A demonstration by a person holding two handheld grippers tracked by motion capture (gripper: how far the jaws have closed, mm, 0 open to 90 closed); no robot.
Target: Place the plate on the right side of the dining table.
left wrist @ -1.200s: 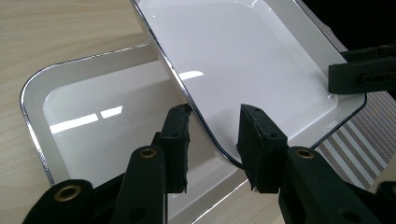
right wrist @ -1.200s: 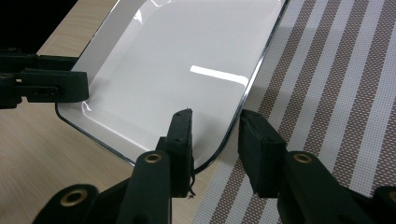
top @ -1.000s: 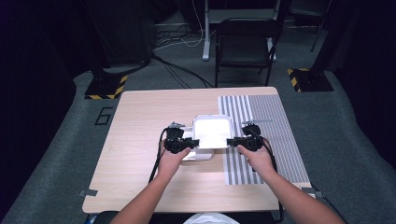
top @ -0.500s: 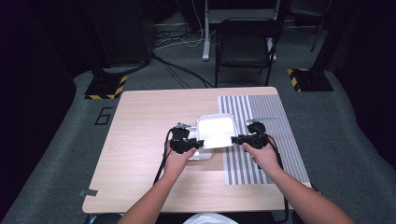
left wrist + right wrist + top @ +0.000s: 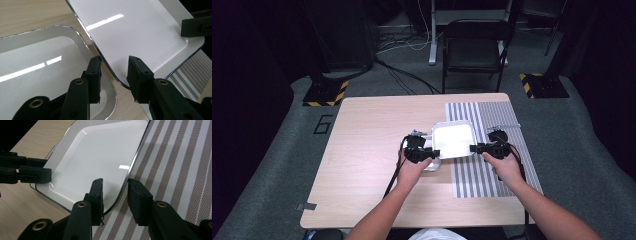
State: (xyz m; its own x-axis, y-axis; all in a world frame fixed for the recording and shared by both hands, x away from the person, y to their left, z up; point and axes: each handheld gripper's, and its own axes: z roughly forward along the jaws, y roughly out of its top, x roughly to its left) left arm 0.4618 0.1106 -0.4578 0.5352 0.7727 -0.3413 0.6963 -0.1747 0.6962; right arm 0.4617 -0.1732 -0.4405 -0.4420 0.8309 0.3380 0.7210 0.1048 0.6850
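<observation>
You've got the white tray (image 5: 453, 140) pinched at opposite rims: left gripper (image 5: 113, 75) and right gripper (image 5: 115, 195) both clamp it. It's held probably just above the striped mat's (image 5: 492, 170) edge.

I see a glossy white square tray (image 5: 453, 140) with a raised rim, lifted and tilted, overlapping a second white tray (image 5: 45, 72) lying flat beneath its corner.
</observation>
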